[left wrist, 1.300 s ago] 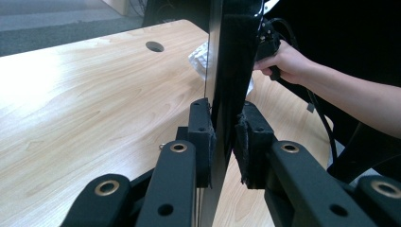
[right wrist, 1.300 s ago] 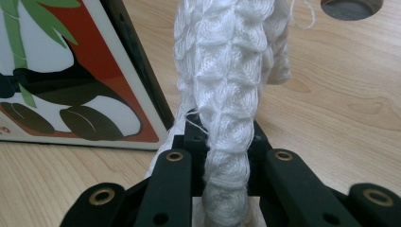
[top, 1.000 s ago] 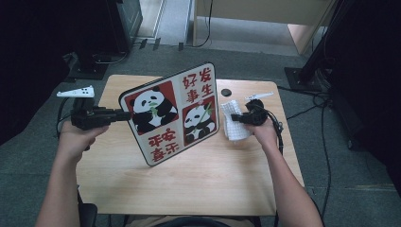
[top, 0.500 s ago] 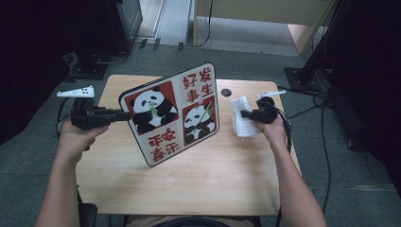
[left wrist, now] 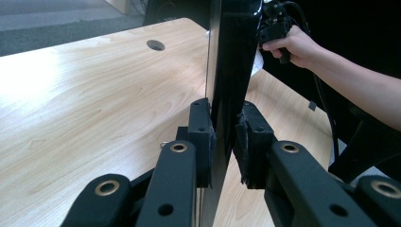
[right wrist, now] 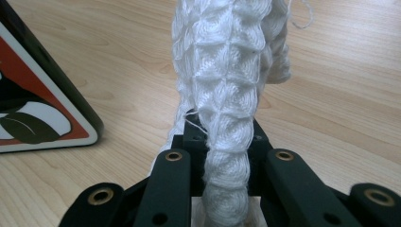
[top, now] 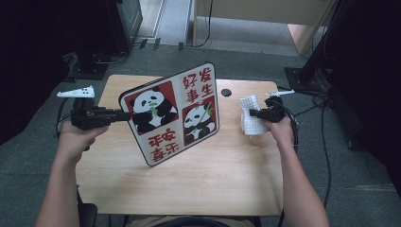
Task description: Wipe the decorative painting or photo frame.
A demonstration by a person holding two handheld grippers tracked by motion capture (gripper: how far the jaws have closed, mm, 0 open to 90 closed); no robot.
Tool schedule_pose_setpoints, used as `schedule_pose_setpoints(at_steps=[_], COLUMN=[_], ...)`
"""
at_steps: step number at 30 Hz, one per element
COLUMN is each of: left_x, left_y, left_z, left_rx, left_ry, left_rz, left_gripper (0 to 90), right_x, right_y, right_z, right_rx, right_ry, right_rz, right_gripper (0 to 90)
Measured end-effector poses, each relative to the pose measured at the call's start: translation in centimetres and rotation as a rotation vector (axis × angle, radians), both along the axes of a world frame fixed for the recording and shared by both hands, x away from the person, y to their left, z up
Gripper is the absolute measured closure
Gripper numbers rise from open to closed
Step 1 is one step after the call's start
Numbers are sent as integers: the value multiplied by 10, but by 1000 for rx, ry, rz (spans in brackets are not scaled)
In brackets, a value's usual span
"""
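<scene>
A board [top: 170,113] printed with pandas and red characters stands tilted on one corner on the wooden table [top: 213,175]. My left gripper [top: 124,115] is shut on its left edge; in the left gripper view both pads [left wrist: 202,137] press the board's thin black edge [left wrist: 231,56]. A white knitted cloth [top: 248,120] hangs right of the board, apart from it, with my right gripper [top: 253,113] shut on it. In the right gripper view the cloth [right wrist: 227,71] rises from between the jaws of that gripper [right wrist: 222,137], and the board's corner [right wrist: 42,94] sits at the left.
A round cable hole [top: 226,92] lies in the table's far side behind the board. Cables [top: 321,123] trail over the floor at the right, by a black stand [top: 302,75]. Dark equipment [top: 99,52] stands beyond the table's far left corner.
My right gripper has carried the cloth to the right, away from the board, and slightly up. The left gripper and the board have stayed where they were.
</scene>
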State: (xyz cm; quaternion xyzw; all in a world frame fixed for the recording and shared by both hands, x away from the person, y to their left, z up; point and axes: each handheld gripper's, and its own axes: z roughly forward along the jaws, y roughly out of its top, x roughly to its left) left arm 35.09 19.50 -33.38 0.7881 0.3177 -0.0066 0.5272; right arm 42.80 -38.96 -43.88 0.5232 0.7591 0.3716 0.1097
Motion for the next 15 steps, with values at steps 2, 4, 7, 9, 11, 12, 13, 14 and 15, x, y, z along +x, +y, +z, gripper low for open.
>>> schedule_pose_setpoints(at_steps=[2, 4, 7, 9, 11, 12, 13, 14, 15], left_x=[0, 0, 0, 0, 0, 0, 0, 0, 0], left_y=[0, 0, 0, 0, 0, 0, 0, 0, 0], left_z=[0, 0, 0, 0, 0, 0, 0, 0, 0], left_rx=[0, 0, 0, 0, 1, 2, 3, 4, 4], left_ry=[0, 0, 0, 0, 0, 0, 0, 0, -1], left_rz=[-1, -2, -1, -2, -3, -3, -2, -2, -2], left_gripper=[782, 782, 782, 782, 782, 782, 782, 782, 782], right_x=[2, 4, 8, 10, 13, 14, 15, 17, 17], right_y=[-1, -2, -4, -5, -6, -6, -6, -6, -6], right_z=[-2, -5, -10, -14, -19, -21, -22, -25, -26], right_rx=[-2, -9, -18, -16, -19, -18, -15, -19, -22], right_ry=[4, 8, 20, 26, 36, 36, 37, 41, 43], right_rz=[-6, -14, -22, -29, -34, -34, -38, -42, -45], right_gripper=[780, 780, 778, 778, 778, 778, 778, 778, 778])
